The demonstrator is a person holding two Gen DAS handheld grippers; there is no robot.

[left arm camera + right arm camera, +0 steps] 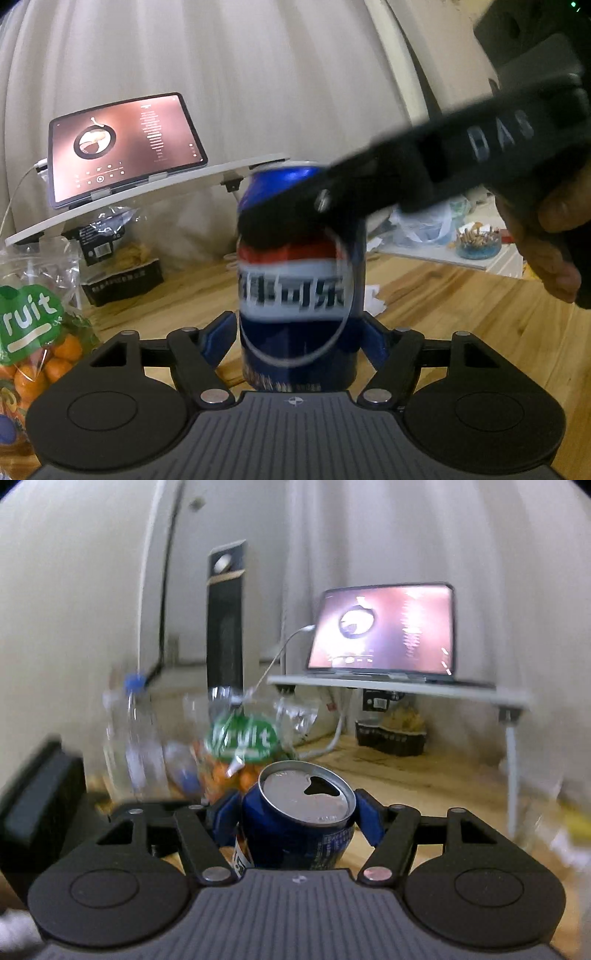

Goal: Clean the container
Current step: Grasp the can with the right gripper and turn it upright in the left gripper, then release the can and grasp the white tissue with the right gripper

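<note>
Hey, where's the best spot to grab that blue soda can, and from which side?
Grip the blue aluminium soda can across its round mid-body, coming in level from the side, one finger on each flank. It stands upright on the wooden table, and its opened top offers no hold. Both the left gripper and right gripper already straddle it that way.

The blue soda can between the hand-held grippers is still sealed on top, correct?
No. The blue aluminium soda can sits between both hand-held grippers, left and right, but its top is open: the right wrist view shows the mouth hole punched through.
</note>
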